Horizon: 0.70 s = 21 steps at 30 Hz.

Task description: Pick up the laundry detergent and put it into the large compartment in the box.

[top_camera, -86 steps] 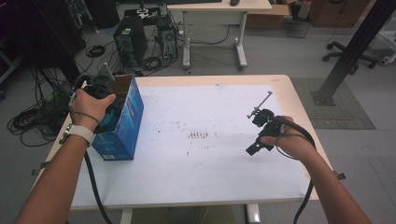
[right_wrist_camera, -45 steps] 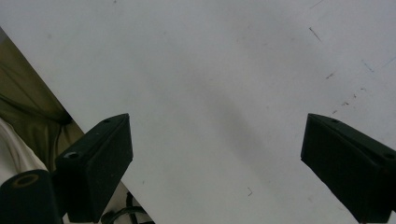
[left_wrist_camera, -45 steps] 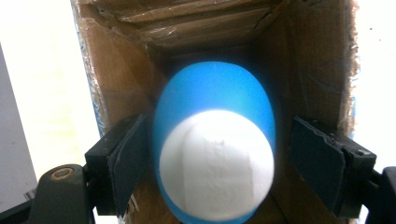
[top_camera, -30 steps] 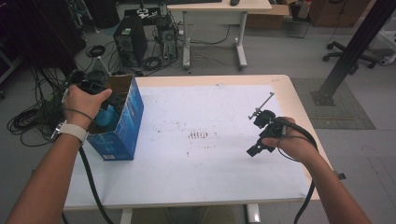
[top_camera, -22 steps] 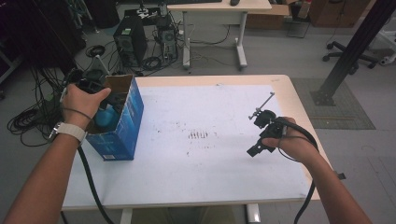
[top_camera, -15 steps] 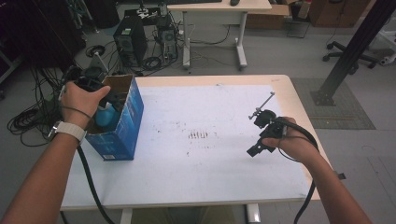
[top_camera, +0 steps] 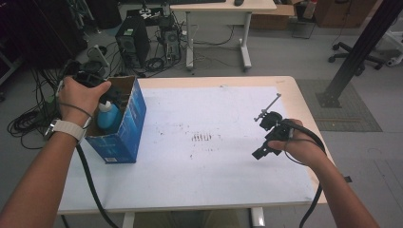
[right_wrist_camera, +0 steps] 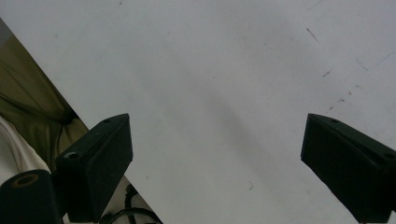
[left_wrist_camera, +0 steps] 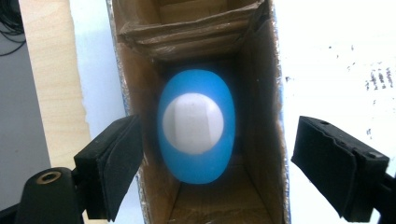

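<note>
At centre frame, our left gripper (left_wrist_camera: pixel 210 163) hangs over the open blue box (top_camera: pixel 126 128), jaws wide and empty around the blue bottle (left_wrist_camera: pixel 196 133) standing inside. Nothing is grasped yet. Our right gripper (right_wrist_camera: pixel 219 163) idles open over the table (right_wrist_camera: pixel 210 70).

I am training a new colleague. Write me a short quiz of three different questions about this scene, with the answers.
1. True or false: the blue bottle stands inside the open box.
2. Which gripper hangs over the box: A) left gripper B) right gripper?
3. Fill in: the bottle's cap is ____.

Key
1. True: it is upright in the box, seen from above between the left fingers, which do not touch it.
2. A. The right gripper is open over the bare white table.
3. White.
</note>
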Tool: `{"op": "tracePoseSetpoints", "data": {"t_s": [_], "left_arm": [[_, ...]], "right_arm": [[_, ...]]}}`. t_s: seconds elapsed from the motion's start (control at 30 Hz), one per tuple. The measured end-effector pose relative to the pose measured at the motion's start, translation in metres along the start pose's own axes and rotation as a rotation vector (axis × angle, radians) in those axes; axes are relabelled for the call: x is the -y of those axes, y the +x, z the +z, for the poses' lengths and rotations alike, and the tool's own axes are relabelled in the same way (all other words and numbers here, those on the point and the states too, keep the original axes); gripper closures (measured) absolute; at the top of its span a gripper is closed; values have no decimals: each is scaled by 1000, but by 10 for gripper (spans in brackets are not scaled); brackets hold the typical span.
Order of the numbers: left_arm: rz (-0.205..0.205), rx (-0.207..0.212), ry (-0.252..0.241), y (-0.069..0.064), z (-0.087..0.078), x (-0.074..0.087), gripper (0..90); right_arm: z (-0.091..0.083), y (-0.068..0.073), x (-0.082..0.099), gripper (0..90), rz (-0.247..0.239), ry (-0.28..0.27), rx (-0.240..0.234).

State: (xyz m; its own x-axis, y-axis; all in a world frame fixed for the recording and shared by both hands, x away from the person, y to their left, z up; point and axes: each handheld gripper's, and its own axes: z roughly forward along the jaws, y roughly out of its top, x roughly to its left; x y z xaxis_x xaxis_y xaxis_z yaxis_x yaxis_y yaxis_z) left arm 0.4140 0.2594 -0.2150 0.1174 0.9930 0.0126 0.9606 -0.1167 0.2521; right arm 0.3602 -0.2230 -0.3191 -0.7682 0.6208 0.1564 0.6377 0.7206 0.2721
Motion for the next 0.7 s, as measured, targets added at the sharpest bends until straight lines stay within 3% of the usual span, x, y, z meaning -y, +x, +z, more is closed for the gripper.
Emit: {"op": "tracePoseSetpoints", "data": {"t_s": [0.7], "left_arm": [[60, -19, -11, -32, -26, -3, 152]], "right_arm": [[-2, 2, 1, 92, -1, -1, 1]]}}
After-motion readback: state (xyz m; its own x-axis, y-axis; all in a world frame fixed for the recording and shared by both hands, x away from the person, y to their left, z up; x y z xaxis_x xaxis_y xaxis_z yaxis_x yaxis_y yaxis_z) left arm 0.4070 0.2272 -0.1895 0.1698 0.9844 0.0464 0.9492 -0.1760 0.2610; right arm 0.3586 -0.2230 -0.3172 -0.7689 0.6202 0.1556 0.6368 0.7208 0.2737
